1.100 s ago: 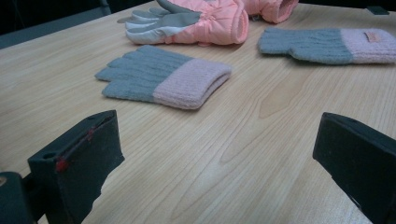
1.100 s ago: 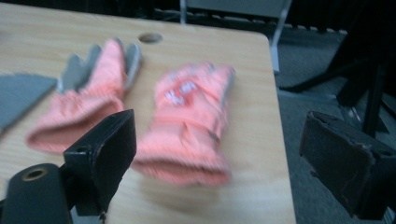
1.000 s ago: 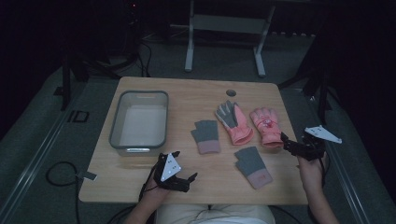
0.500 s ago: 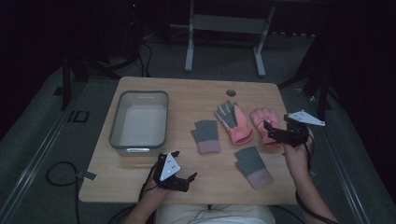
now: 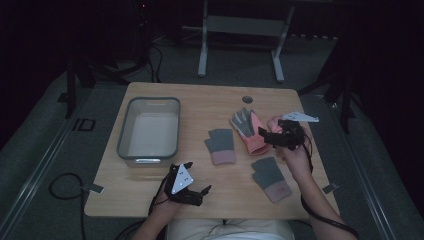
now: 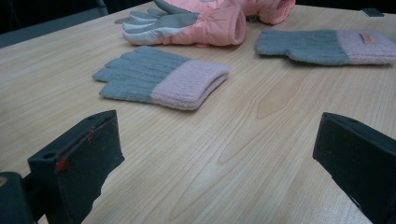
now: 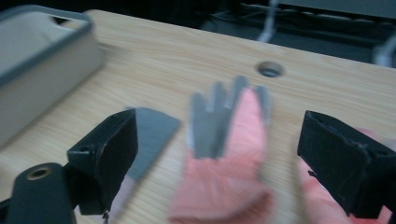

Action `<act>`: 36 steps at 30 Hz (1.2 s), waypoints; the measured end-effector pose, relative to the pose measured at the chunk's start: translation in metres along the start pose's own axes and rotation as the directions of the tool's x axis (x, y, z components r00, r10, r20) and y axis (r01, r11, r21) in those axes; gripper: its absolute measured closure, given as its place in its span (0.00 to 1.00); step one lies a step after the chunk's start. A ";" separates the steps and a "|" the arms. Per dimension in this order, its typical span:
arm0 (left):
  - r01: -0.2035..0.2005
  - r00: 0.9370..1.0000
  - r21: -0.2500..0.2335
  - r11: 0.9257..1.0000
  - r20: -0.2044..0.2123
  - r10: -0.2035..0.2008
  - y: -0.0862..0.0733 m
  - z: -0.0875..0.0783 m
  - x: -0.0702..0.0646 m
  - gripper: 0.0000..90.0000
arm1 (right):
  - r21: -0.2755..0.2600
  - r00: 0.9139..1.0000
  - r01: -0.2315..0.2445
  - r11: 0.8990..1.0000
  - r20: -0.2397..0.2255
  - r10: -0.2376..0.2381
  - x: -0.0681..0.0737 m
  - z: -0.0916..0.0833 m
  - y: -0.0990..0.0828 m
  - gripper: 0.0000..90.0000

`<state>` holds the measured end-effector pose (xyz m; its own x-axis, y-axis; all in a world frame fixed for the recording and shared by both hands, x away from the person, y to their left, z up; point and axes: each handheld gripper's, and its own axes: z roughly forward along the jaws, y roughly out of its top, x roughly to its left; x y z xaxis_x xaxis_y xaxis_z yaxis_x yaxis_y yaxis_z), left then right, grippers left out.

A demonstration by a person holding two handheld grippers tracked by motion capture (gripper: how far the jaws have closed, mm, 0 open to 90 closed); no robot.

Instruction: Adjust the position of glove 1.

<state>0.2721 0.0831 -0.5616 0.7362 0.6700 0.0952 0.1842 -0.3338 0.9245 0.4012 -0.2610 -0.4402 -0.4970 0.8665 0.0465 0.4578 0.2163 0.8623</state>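
While right gripper [image 5: 266, 135] hovers, jaws spread, over pink glove [image 7: 224, 172], best pinch lands mid-cuff; left gripper [image 5: 200, 192] idles wide apart too.

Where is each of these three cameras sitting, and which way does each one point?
High view: above the person's side, facing forward and down on the table; forearms, both hand-held grippers show.
Left gripper view: rides the left hand-held gripper, low over the wood, facing the knit glove; open jaws show.
Right gripper view: rides the right hand-held gripper, facing the pink glove; open jaws show.
Shared: the pink glove.
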 end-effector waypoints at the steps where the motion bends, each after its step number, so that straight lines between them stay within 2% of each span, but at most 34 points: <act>1: 0.000 1.000 0.000 1.000 0.000 0.000 0.000 0.000 0.000 0.01 | -0.005 1.000 0.002 1.000 -0.015 -0.002 0.003 0.004 0.001 0.13; 3: -0.008 1.000 0.000 1.000 -0.002 0.008 0.000 0.001 -0.002 0.01 | 0.004 0.999 0.009 1.000 -0.054 -0.008 0.009 0.012 0.002 0.13; 4: -0.008 1.000 0.000 1.000 -0.002 0.008 0.000 0.001 -0.002 0.01 | 0.004 0.999 0.009 1.000 -0.054 -0.008 0.009 0.012 0.002 0.13; 5: -0.011 1.000 -0.001 1.000 -0.001 0.011 0.000 0.000 -0.002 0.01 | 0.012 0.995 0.017 1.000 -0.094 -0.015 0.014 0.020 0.001 0.13; 6: -0.014 1.000 -0.001 1.000 0.000 0.014 0.000 0.000 -0.002 0.01 | 0.020 0.994 0.032 0.999 -0.105 -0.030 0.018 0.025 0.001 0.15; 10: -0.003 1.000 0.000 1.000 0.005 0.003 0.000 0.001 -0.001 0.01 | 0.043 0.989 0.063 0.997 -0.139 -0.057 0.029 0.042 -0.001 0.18; 11: -0.003 1.000 0.000 1.000 0.005 0.003 0.000 0.001 -0.001 0.01 | 0.043 0.989 0.063 0.997 -0.139 -0.057 0.029 0.042 -0.001 0.18; 12: 0.001 1.000 0.001 1.000 0.010 -0.001 0.000 0.000 -0.001 0.01 | 0.055 0.985 0.075 0.996 -0.158 -0.066 0.036 0.051 -0.001 0.21; 13: 0.001 1.000 0.001 1.000 0.010 -0.001 0.000 0.000 -0.001 0.01 | 0.055 0.985 0.075 0.996 -0.158 -0.066 0.036 0.051 -0.001 0.21; 15: 0.009 1.000 -0.005 1.000 0.014 -0.009 0.000 0.000 0.000 0.01 | 0.062 0.981 0.095 0.994 -0.174 -0.083 0.045 0.063 -0.001 0.25; 20: 0.020 1.000 -0.007 1.000 0.021 -0.020 0.000 0.000 0.002 0.01 | 0.073 0.977 0.133 0.988 -0.178 -0.118 0.058 0.079 -0.001 0.33; 23: 0.021 0.999 -0.007 1.000 0.025 -0.021 0.000 0.000 0.002 0.01 | 0.094 0.972 0.163 0.982 -0.186 -0.143 0.069 0.095 -0.003 0.40; 25: 0.019 1.000 -0.007 1.000 0.025 -0.019 0.000 0.000 0.002 0.01 | 0.104 0.972 0.165 0.981 -0.187 -0.144 0.071 0.098 -0.003 0.40; 27: 0.020 0.999 -0.008 1.000 0.027 -0.020 0.000 0.000 0.002 0.01 | 0.124 0.973 0.172 0.977 -0.176 -0.149 0.076 0.109 -0.006 0.46; 28: 0.020 0.999 -0.008 1.000 0.027 -0.020 0.000 0.000 0.002 0.01 | 0.124 0.973 0.172 0.977 -0.176 -0.149 0.076 0.109 -0.006 0.46; 30: 0.021 0.999 -0.008 1.000 0.029 -0.021 0.000 -0.001 0.002 0.01 | 0.165 0.975 0.158 0.974 -0.181 -0.127 0.077 0.121 -0.009 0.50; 31: 0.022 0.999 -0.008 1.000 0.030 -0.022 0.000 -0.001 0.002 0.01 | 0.165 0.975 0.158 0.974 -0.181 -0.127 0.077 0.121 -0.009 0.50; 32: 0.022 0.999 -0.008 1.000 0.031 -0.022 0.000 0.000 0.003 0.01 | 0.205 0.975 0.154 0.967 -0.187 -0.116 0.077 0.129 -0.010 0.50; 34: 0.023 0.999 -0.006 1.000 0.032 -0.023 0.000 0.000 0.003 0.01 | 0.236 0.975 0.154 0.959 -0.193 -0.109 0.077 0.135 -0.013 0.52; 36: 0.024 0.999 -0.006 1.000 0.029 -0.024 0.000 0.000 0.003 0.01 | 0.259 0.976 0.175 0.950 -0.172 -0.133 0.078 0.140 -0.017 0.52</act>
<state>0.2737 0.0851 -0.5615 0.7501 0.6583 0.0624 0.1978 -0.3135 0.9288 0.4578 -0.1342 -0.5215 -0.6725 0.7399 0.0177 0.5391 0.4733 0.6967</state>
